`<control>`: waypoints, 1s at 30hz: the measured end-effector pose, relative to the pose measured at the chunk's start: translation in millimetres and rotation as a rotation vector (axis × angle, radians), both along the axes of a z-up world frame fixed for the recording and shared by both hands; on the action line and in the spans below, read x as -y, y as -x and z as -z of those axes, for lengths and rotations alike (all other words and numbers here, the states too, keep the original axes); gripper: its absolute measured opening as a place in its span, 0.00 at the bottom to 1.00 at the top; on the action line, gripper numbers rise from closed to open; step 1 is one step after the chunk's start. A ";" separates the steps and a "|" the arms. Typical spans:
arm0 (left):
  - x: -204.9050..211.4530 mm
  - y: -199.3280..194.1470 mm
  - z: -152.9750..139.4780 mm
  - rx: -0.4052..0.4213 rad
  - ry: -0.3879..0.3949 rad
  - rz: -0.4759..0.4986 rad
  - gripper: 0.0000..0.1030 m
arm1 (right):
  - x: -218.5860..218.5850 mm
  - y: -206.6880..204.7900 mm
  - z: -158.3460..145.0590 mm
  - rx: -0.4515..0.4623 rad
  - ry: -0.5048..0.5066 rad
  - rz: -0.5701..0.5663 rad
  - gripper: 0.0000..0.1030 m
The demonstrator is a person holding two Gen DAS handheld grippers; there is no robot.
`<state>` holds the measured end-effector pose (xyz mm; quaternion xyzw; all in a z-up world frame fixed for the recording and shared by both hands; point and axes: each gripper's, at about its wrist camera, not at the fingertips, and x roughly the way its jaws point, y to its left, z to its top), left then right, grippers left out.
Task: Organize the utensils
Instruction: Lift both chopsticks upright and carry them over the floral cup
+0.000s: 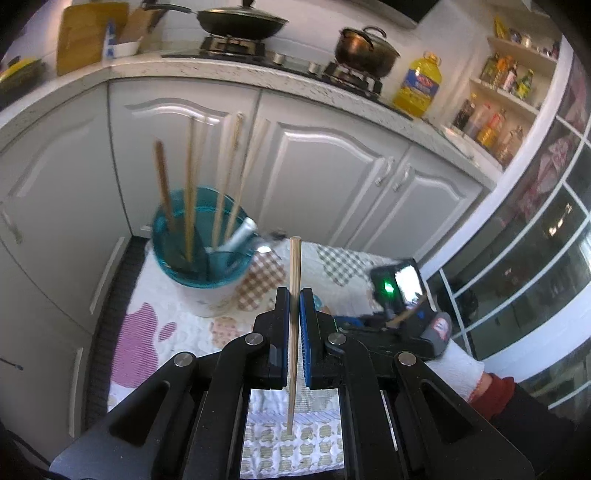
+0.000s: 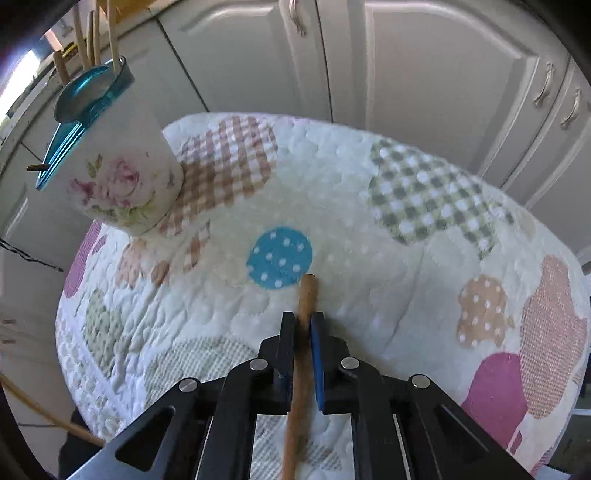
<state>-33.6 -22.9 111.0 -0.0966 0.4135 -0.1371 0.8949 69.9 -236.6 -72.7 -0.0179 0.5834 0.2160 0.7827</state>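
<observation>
My left gripper (image 1: 294,295) is shut on a pale wooden chopstick (image 1: 294,266), held upright above the quilted table. To its upper left stands a white floral utensil holder (image 1: 201,243) with a teal rim, holding several chopsticks (image 1: 190,184) and a metal utensil. My right gripper (image 2: 303,319) is shut on a darker brown chopstick (image 2: 306,291), low over the quilted cloth (image 2: 332,192). The holder (image 2: 122,173) is at the far left in the right wrist view. The right gripper also shows in the left wrist view (image 1: 402,295), with a gloved hand.
White kitchen cabinets (image 1: 314,158) stand behind the table. A counter above holds a wok (image 1: 240,22), a pot (image 1: 364,48) and an oil bottle (image 1: 419,85). A shelf of bottles (image 1: 498,96) and glass doors are at the right.
</observation>
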 end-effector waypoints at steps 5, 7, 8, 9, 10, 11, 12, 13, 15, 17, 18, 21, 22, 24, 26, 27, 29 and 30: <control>-17.9 -1.4 -15.8 0.032 0.016 -0.038 0.04 | 25.6 16.4 -46.8 0.062 -0.123 0.013 0.07; -25.1 -2.5 -25.1 0.050 0.024 -0.051 0.04 | 41.7 25.9 -78.1 0.112 -0.176 0.026 0.07; -28.2 -2.9 -29.6 0.061 0.026 -0.059 0.04 | 45.6 28.7 -88.2 0.126 -0.193 0.028 0.07; -31.6 -3.1 -34.5 0.073 0.027 -0.068 0.04 | 51.6 33.2 -103.0 0.150 -0.218 0.028 0.07; -35.6 -3.5 -40.6 0.088 0.027 -0.080 0.04 | 53.7 36.9 -114.1 0.170 -0.229 0.027 0.07; -38.4 -3.7 -44.5 0.098 0.027 -0.089 0.04 | 55.3 40.0 -125.7 0.194 -0.238 0.027 0.07; -43.0 -4.2 -51.3 0.115 0.029 -0.104 0.04 | 58.5 43.6 -140.2 0.224 -0.251 0.028 0.07; -45.8 -5.4 -56.4 0.127 0.030 -0.116 0.04 | 57.7 43.3 -147.0 0.237 -0.260 0.027 0.07; -52.7 -7.7 -65.9 0.151 0.032 -0.141 0.04 | 55.1 47.5 -169.6 0.276 -0.289 0.016 0.07; -59.9 -11.6 -76.8 0.179 0.029 -0.166 0.04 | 52.1 50.6 -187.8 0.307 -0.312 -0.002 0.07; -63.4 -14.5 -81.5 0.190 0.026 -0.179 0.04 | 47.5 50.3 -200.0 0.324 -0.330 -0.016 0.07; -71.4 -22.4 -93.4 0.223 0.015 -0.211 0.04 | 34.8 45.8 -228.3 0.365 -0.356 -0.047 0.07; -73.5 -25.7 -98.1 0.242 0.003 -0.226 0.04 | 30.2 46.0 -236.7 0.379 -0.366 -0.056 0.07; -77.3 -32.5 -104.4 0.267 -0.011 -0.248 0.04 | 19.2 42.3 -257.1 0.410 -0.388 -0.075 0.07; -80.6 -39.9 -107.9 0.280 -0.009 -0.259 0.04 | 6.8 38.3 -274.4 0.442 -0.395 -0.091 0.07; -81.9 -44.9 -109.4 0.288 -0.011 -0.268 0.04 | -1.1 34.4 -283.0 0.458 -0.399 -0.099 0.07; -82.9 -54.2 -110.0 0.303 -0.026 -0.285 0.04 | -16.5 24.5 -293.9 0.481 -0.402 -0.108 0.07; -82.6 -58.6 -109.2 0.307 -0.034 -0.289 0.04 | -22.5 21.7 -297.5 0.488 -0.404 -0.111 0.07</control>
